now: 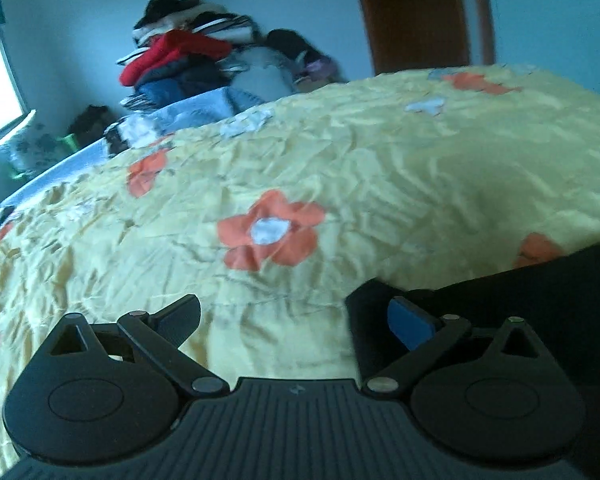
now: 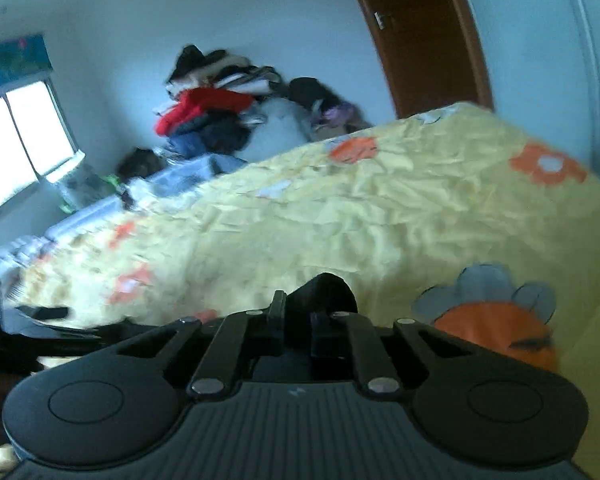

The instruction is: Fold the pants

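Right gripper (image 2: 296, 320) pinches a bunched fold of black pants (image 2: 326, 292) at the near edge of the yellow flowered bedspread (image 2: 340, 220); left gripper (image 1: 296, 320), fingers spread, sits beside more black pants (image 1: 540, 280) fabric. Beyond, piled clothes (image 1: 180, 56) crowd the bed's far corner near a brown door (image 1: 412, 12).

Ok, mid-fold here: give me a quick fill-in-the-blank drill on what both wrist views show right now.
1. The left claw has its fingers spread ____ above the bedspread.
2. The right claw is shut on a fold of ____ fabric, the pants.
3. The flower ahead of the left claw has orange petals and a ____ centre.
4. The pile of clothes sits against the far wall, to the ____ of the brown door.

Missing words: open; black; white; left
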The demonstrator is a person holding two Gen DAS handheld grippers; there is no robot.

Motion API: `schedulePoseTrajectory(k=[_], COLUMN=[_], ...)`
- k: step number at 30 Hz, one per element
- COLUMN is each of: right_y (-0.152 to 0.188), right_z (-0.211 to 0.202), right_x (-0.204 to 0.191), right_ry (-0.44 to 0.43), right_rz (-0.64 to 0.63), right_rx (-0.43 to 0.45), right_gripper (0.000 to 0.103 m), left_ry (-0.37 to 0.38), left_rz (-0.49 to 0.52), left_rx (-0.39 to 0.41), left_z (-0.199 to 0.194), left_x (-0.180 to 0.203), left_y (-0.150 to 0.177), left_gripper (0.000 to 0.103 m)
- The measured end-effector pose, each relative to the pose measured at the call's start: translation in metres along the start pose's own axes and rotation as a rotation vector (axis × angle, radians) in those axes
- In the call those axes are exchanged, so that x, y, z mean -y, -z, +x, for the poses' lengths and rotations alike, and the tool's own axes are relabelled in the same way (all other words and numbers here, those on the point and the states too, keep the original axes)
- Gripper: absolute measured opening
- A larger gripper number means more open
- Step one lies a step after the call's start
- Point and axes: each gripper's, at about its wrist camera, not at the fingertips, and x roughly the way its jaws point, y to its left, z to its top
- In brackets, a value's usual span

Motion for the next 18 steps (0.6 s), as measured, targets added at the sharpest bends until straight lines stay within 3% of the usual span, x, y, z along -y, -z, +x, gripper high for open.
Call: schedulePoseTrajectory(k=[2, 4, 6, 8, 11, 12, 14, 16, 18], right_y=[0.005, 0.008, 0.010, 0.014, 0.023, 0.030, 0.042, 0.041, 0.039], right_z=[0.006, -0.007, -0.030, -0.048, -0.048, -0.042, -0.034, -0.045, -0.062], right_x=[0.002, 0.003, 0.001, -0.007, -0.021, -0.027, -0.029, -0.019, -0.003], right_ry=[0.030, 0.062, 0.117, 0.123, 0.003, 0.009, 0.060, 0.054, 0.038], right_rz=[-0.009, -0.012, -0.005, -0.022, -0.088, -0.135, -0.215, -0.123, -0.033], right_rx=[-0.077, -0.051, 0.030, 0.082, 0.004, -0.042, -0.080, -0.046, 0.015], right_gripper=[0.020, 0.040, 0.047, 0.049, 0.055, 0.066, 0.075, 0.079, 0.079], left_ry=[-0.016, -0.034, -0.006, 0.072, 0.148, 0.137, 0.078, 0.052, 0.109], left_rz=[-0.004, -0.009, -0.040, -0.058, 0.016, 0.065, 0.142, 0.129, 0.066], left_rx=[0.016, 0.032, 0.054, 0.068, 0.067, 0.056, 0.047, 0.056, 0.057], left_z=[-0.006, -0.016, -0.031, -0.046, -0.062, -0.062, -0.059, -0.067, -0.078], left_x=[-0.003, -0.007, -0.012, -0.012, 0.005, 0.013, 0.025, 0.021, 0.007], left_y=[0.002, 0.003, 0.005, 0.007, 0.019, 0.023, 0.035, 0.042, 0.044], left_gripper=[0.100, 0.100, 0.100, 0.101, 0.102, 0.102, 0.102, 0.102, 0.102])
